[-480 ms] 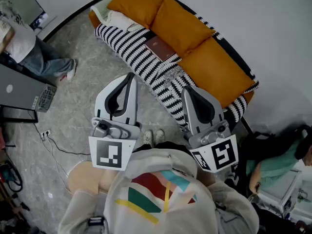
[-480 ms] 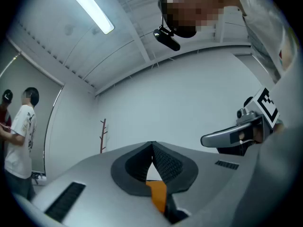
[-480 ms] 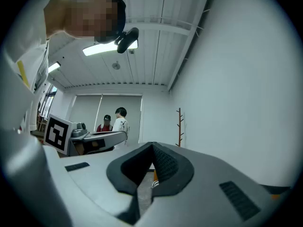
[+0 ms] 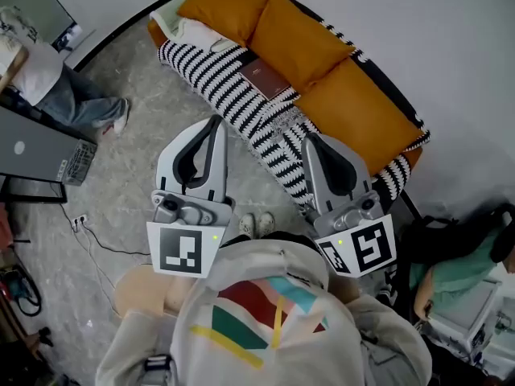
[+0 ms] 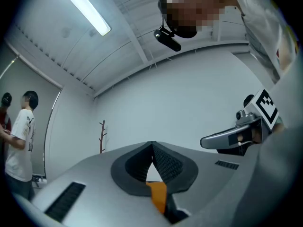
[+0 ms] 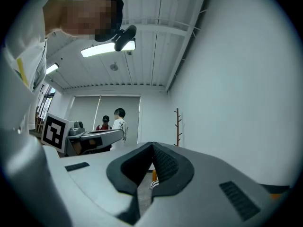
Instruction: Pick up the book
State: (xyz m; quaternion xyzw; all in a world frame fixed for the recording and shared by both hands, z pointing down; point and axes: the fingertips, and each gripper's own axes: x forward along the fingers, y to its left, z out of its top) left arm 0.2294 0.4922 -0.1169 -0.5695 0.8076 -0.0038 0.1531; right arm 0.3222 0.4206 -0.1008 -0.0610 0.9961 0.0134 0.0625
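Note:
A dark red book lies flat on the black-and-white striped sofa cover, in front of the orange cushions. Both grippers hang in the air short of the sofa, pointing toward it. My left gripper is shut with nothing between its jaws, its tip below and left of the book. My right gripper is also shut and empty, below and right of the book. In the left gripper view the left gripper has its pads meeting at the tip; the right gripper view shows the same for the right gripper. Neither gripper view shows the book.
A person stands at the upper left beside a grey laptop. Cables trail over the stone floor. Another person sits at the lower right. A coat stand rises by the white wall.

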